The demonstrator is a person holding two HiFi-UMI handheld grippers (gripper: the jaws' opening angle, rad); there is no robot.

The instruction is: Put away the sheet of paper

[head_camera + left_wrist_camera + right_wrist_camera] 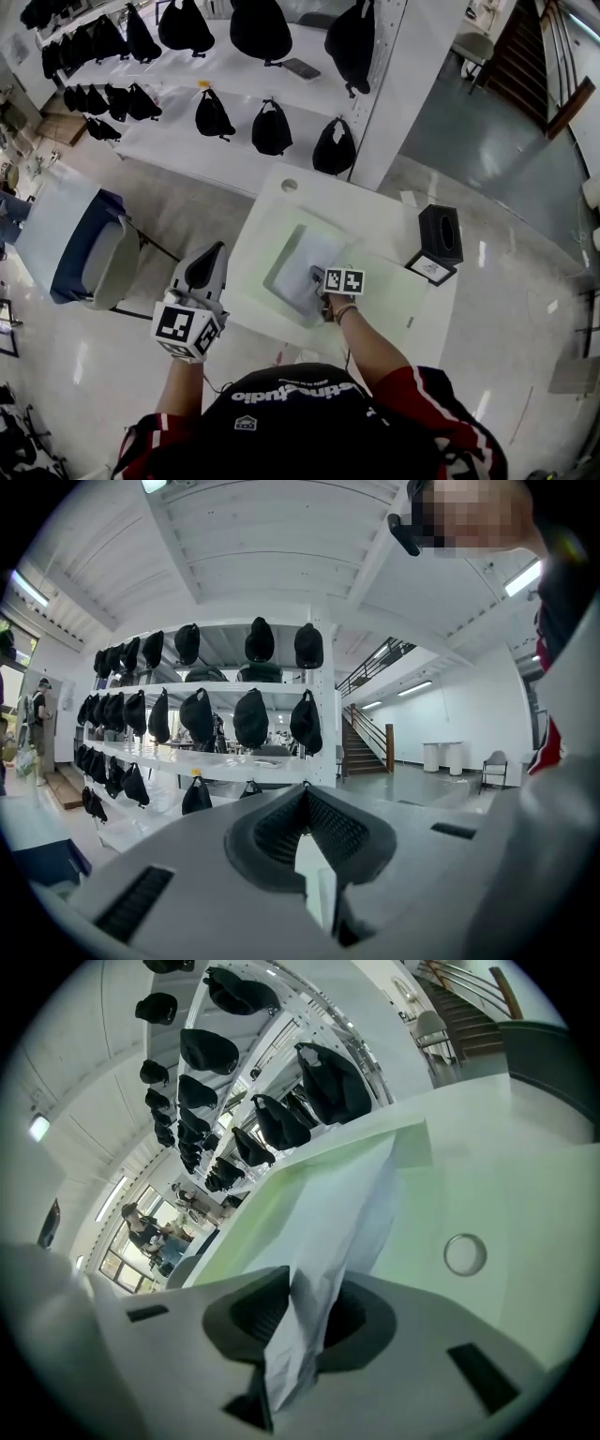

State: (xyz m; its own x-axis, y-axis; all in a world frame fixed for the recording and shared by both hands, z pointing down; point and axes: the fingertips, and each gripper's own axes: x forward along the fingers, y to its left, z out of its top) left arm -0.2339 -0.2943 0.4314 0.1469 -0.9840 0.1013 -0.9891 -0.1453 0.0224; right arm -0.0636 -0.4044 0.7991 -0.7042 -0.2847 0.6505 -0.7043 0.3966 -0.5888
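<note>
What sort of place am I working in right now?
Probably a large open hall, perhaps a showroom or workshop: tall white shelving hung with rows of black bags, a staircase leading to a railed upper level, and a wide polished grey floor.

I'm working in a big, open, showroom-like hall: tall white shelves [234, 75] hung with rows of black bags [272, 128], a polished grey floor [469, 141], a wooden-railed staircase [525, 56], and my white counter [394, 211] standing in the open.
</note>
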